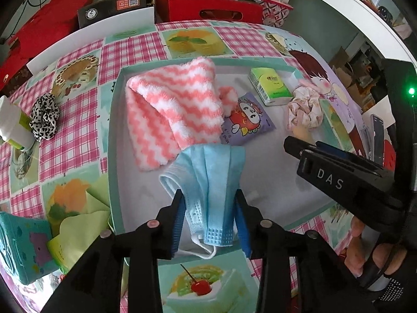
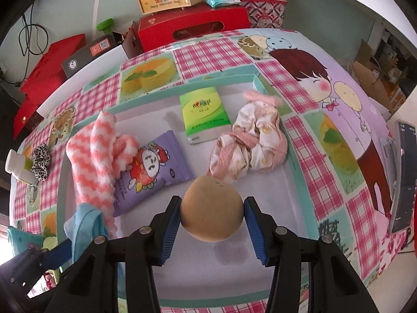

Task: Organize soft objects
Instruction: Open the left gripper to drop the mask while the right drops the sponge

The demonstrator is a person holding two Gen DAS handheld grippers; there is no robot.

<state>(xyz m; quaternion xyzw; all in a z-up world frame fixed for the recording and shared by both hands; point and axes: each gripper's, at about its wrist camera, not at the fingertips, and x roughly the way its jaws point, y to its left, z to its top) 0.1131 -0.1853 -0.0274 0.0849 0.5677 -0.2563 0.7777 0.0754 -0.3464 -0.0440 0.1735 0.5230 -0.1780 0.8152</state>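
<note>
A blue face mask (image 1: 208, 182) hangs crumpled between the pads of my left gripper (image 1: 209, 221) over the near side of a teal-rimmed white tray (image 1: 114, 120); the jaws stand apart and the mask sags loosely between them. My right gripper (image 2: 212, 219) is shut on a tan round soft ball (image 2: 212, 208) above the tray's floor (image 2: 234, 274). In the tray lie a pink-and-white zigzag towel (image 1: 169, 104), a purple snack packet (image 2: 153, 169), a green tissue pack (image 2: 206, 112) and a pink floral scrunchie (image 2: 252, 143).
A leopard-print scrunchie (image 1: 44, 117) and a white bottle (image 1: 13, 122) sit on the checked tablecloth left of the tray. A teal box (image 1: 20, 250) and green paper (image 1: 86, 216) lie at the near left. A phone (image 2: 402, 177) stands at the right; red boxes (image 1: 208, 7) line the back.
</note>
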